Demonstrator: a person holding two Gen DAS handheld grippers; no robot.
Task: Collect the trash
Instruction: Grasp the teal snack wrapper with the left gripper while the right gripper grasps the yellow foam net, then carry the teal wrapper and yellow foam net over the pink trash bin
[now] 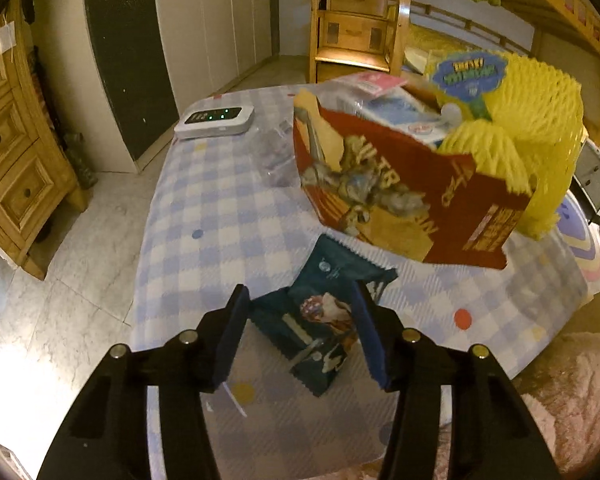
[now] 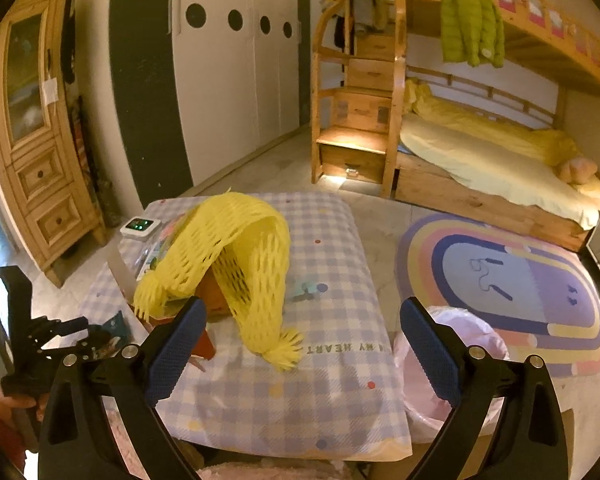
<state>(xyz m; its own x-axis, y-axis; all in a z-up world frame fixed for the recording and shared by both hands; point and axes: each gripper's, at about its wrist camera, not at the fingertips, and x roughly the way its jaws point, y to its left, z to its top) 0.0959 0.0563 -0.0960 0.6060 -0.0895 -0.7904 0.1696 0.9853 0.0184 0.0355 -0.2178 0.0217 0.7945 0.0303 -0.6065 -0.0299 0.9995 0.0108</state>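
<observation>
A dark teal snack wrapper (image 1: 320, 320) lies creased on the checkered tablecloth (image 1: 204, 208). My left gripper (image 1: 300, 292) straddles it, one blue pad close to each side; I see no pad pressing, so it reads as open. Behind it stands a red cardboard box (image 1: 400, 200) stuffed with packaging and a yellow foam net (image 1: 540, 128). In the right wrist view, my right gripper (image 2: 304, 306) hangs open over the table's near edge. Its left finger is near the net-draped box (image 2: 212, 304), and nothing is between its fingers. The left gripper (image 2: 96, 340) shows at far left, over the wrapper (image 2: 116, 330).
A white device with green lights (image 1: 216, 120) sits at the table's far left corner, with clear plastic wrap (image 1: 274, 152) beside it. A pink bag-lined bin (image 2: 460, 332) stands off the table's right side. Beyond are an oval rug (image 2: 508, 280), a bunk bed and wooden cabinets.
</observation>
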